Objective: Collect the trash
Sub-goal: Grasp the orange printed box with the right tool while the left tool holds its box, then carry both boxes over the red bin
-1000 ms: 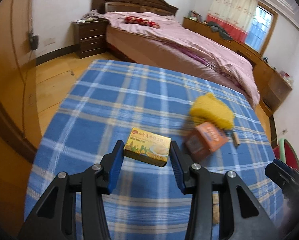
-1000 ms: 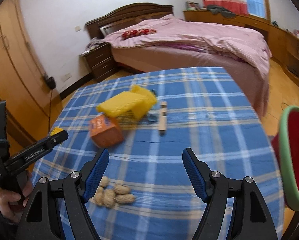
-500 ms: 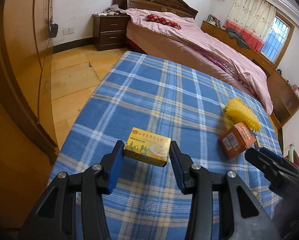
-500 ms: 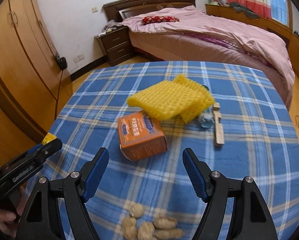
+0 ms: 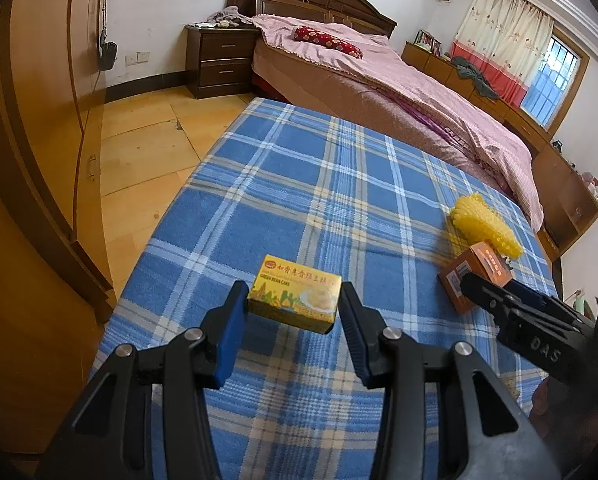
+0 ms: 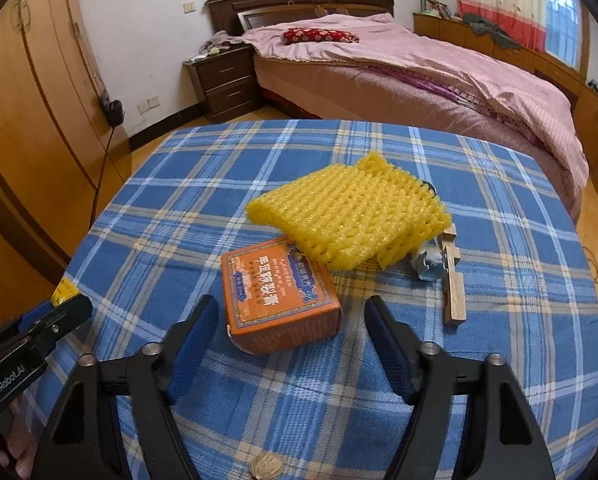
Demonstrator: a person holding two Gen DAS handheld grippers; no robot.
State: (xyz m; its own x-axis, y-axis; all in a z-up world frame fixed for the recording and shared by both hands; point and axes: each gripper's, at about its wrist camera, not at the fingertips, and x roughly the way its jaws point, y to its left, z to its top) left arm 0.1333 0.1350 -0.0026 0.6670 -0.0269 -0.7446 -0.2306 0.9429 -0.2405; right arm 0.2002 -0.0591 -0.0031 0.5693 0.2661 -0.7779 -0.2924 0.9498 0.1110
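Left gripper (image 5: 292, 312), bottom centre of its own view: blue pads clamped on a small yellow box (image 5: 295, 299) marked "GREEN BEAN CAKE", held level above the table (image 5: 339, 184). The box has a picture of cakes on its face; its underside is hidden.

Right gripper (image 6: 291, 340), bottom centre of its view: jaws spread wide, nothing between the pads. An orange box (image 6: 281, 294) sits just ahead in the gap, flat on the blue plaid cloth, printed side up, touching neither pad. The print is too small to read.

Behind the orange box, upper centre of the right view, a folded yellow foam net (image 6: 349, 216) overlaps the box's far corner. To its right lies a wooden stick (image 6: 453, 276), with a crumpled silver scrap (image 6: 429, 266) half tucked under the net; what it is cannot be told.

At the bottom edge of the right view a nut shell (image 6: 266, 467) is cut off by the frame. The left gripper's black body shows at lower left there, partly out of frame.

In the left view the right gripper's body at lower right covers part of the orange box.

Far: a bed (image 5: 399, 80) with pink cover and red pillow (image 5: 327, 40), a dark nightstand (image 5: 223, 60), a wooden wardrobe (image 5: 39, 120) along the left, a curtained window (image 5: 551, 80) at upper right.
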